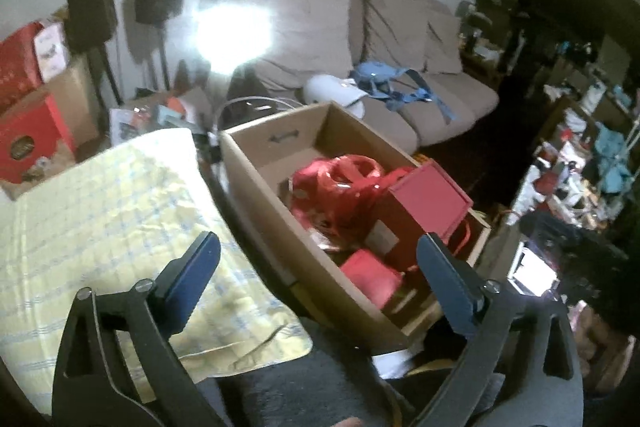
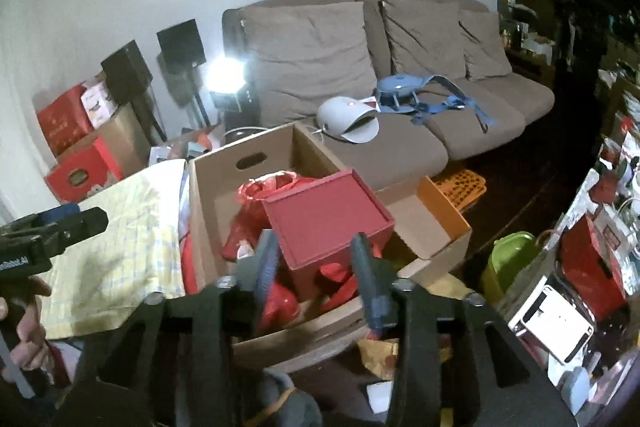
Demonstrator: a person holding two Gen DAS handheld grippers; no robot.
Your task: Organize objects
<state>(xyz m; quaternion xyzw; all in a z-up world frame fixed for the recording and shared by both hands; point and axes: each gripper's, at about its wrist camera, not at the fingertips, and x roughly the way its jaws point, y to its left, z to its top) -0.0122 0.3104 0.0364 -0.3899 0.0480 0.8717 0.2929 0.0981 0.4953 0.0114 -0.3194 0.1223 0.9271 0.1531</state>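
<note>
An open cardboard box (image 1: 256, 155) holds a red lidded gift box (image 1: 424, 199) lying tilted on a red plastic bag (image 1: 340, 179), with a smaller red box (image 1: 370, 271) nearer me. My left gripper (image 1: 320, 241) hangs wide open above the box's near wall, with nothing between its fingers. In the right wrist view my right gripper (image 2: 314, 237) stands partly open just short of the red gift box (image 2: 328, 219); its pads do not touch it. The left gripper (image 2: 60, 223) shows at that view's left edge, held by a hand (image 2: 24, 311).
A yellow checked cloth (image 1: 100, 207) lies left of the box. Behind is a beige sofa (image 2: 400, 75) with a white device (image 2: 348, 119) and a blue harness (image 2: 404, 95). Red boxes (image 2: 68, 131) and speakers stand at left; a green bin (image 2: 508, 263) and cluttered shelves at right.
</note>
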